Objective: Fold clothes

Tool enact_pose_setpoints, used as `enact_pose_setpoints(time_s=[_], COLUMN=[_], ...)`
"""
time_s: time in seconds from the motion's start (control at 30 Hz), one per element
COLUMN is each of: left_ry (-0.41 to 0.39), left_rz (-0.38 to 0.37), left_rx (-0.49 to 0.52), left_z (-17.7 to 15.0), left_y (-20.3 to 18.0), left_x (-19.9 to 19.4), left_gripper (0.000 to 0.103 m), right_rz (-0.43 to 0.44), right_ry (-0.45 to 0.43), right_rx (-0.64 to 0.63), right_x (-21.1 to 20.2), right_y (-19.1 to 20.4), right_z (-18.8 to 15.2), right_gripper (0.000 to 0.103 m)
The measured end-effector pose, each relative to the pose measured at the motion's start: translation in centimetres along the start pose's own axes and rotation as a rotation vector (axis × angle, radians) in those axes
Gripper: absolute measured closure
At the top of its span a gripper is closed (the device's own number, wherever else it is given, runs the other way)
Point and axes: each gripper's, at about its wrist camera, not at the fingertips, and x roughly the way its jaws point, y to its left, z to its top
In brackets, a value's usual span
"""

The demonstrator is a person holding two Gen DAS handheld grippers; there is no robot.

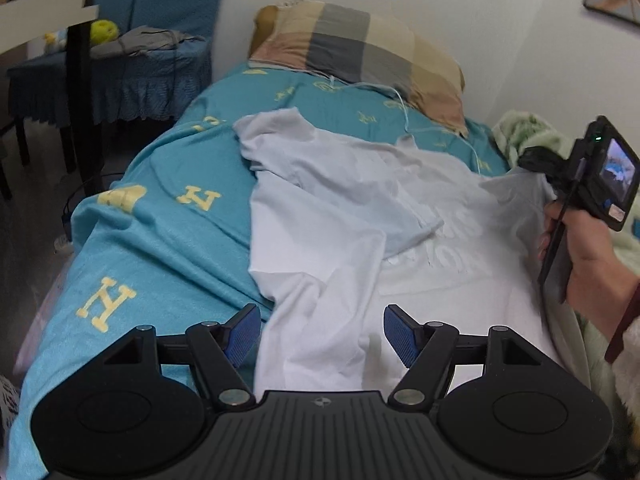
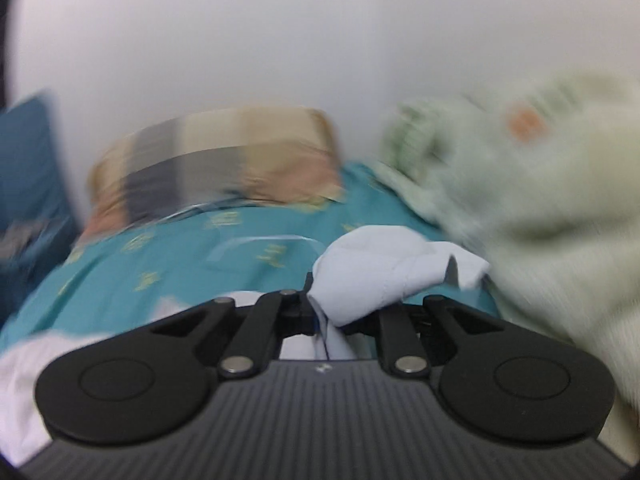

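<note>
Teal bedsheet (image 1: 160, 240) under shirt (image 1: 340, 220), pillow (image 1: 360, 52) beyond.

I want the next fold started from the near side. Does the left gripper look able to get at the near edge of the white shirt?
Probably yes. The left gripper is open just above the white shirt, nothing between. The right gripper holds another part, off to the side.

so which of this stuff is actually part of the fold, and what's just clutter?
In play:
white T-shirt
left gripper, open over it
right gripper, shut on its edge

Clutter:
plaid pillow
green blanket
teal sheet
white cable
</note>
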Motion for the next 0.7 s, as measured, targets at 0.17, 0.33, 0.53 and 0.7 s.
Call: enact_pose_setpoints(time_s=[0.17,0.33,0.53,0.7], left_ry=[-0.036,-0.044,-0.045,-0.043], left_rz=[0.003,0.006,-0.011,-0.02], left_rx=[-0.05,-0.058,-0.063,-0.058], left_z=[-0.1,-0.3,-0.2,-0.3], left_y=[1.4,1.9,2.0,1.7], left_x=[-0.9,-1.0,-0.4,-0.2], left_gripper=[0.032,0.032,0.032,0.032], right_rz=[0.177,0.287,0.437,0.54], right_ry=[0.068,0.216,0.29,0.346], right_rx=[-0.246,-0.326,-0.17,-0.017], right_x=[-0.7,-0.1,-1.8,-6.9], right_y=[9.0,12.7,10.5,6.6], right_z=[-3.2,-6.7,-5.9,-4.5], right_gripper=[0.09,0.079,0.02,0.019])
